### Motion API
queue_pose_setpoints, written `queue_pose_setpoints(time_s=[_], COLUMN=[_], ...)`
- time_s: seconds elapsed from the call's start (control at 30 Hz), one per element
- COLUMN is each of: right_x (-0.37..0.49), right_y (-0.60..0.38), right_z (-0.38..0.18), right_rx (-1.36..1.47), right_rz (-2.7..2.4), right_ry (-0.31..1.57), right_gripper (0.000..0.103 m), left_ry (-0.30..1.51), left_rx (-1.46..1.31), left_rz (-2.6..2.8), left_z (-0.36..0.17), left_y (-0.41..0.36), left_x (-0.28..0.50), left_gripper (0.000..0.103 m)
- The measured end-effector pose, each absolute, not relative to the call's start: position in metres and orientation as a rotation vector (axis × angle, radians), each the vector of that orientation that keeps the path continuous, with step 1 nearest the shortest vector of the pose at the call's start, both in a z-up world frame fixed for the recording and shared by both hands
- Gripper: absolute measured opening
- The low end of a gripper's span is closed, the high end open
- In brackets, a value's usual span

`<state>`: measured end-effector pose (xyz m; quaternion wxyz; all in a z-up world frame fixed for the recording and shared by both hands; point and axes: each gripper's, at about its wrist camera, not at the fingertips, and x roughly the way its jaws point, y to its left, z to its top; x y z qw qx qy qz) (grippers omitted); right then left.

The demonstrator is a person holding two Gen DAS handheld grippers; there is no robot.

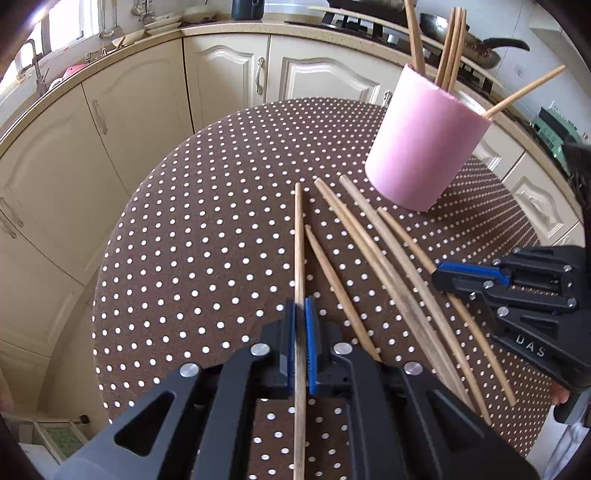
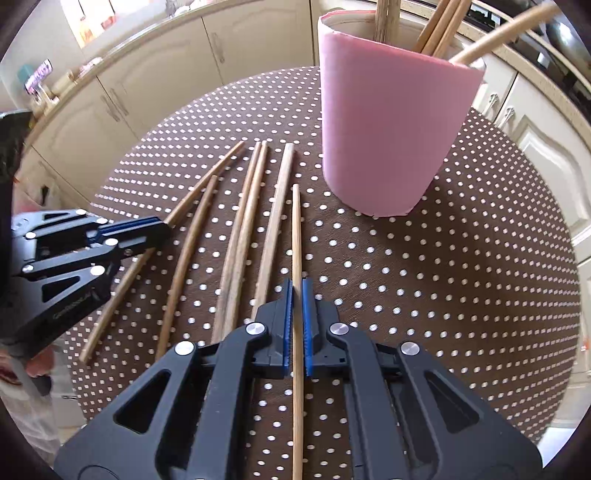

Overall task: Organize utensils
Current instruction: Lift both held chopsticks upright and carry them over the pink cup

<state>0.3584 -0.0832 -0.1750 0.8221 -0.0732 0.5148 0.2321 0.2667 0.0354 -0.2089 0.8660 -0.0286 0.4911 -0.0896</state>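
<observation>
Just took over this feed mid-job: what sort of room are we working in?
Almost certainly a home kitchen: cream cabinets under a worktop, a gas hob with a frying pan, and a sink tap by the window.

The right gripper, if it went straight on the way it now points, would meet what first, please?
Probably the pink cup. The right gripper, shut on a chopstick, points just left of the cup's base, so the chopstick's tip might pass beside it; depth is unclear.

Chopsticks (image 2: 236, 236) left of cup (image 2: 388, 129)
</observation>
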Motion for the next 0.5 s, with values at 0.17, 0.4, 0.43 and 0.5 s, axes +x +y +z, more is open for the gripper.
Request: queue_pose_setpoints(time_s=[0.17,0.4,0.43,0.5], right_x=[0.352,0.337,0.333,0.327], right_y=[-0.100,-0.130,-0.131,-0.142], right_z=[-0.168,-0.137,-0.131,-0.120], right_rx=[-0.085,0.055,0.063,0.082], right_rz=[0.518,0.591,0.597,0.604], right_ry=[1.056,0.921,0.902,0.854], right_gripper=[0.006,0.006,0.006,0.006], left_ry=[0.951,0.823,0.802,0.741], left_rx=[-0.058,-0.072,-0.082,-0.058], left_rz=[-0.205,-0.246,-0.253,-0.237], left_z=[-0.195,-0.166,-0.161,-0.153], left_y=[0.030,0.019,0.019,0.014], left_x=[0.257,0.250,0.249,0.245], left_gripper=[0.006,0.006,0.006,0.006])
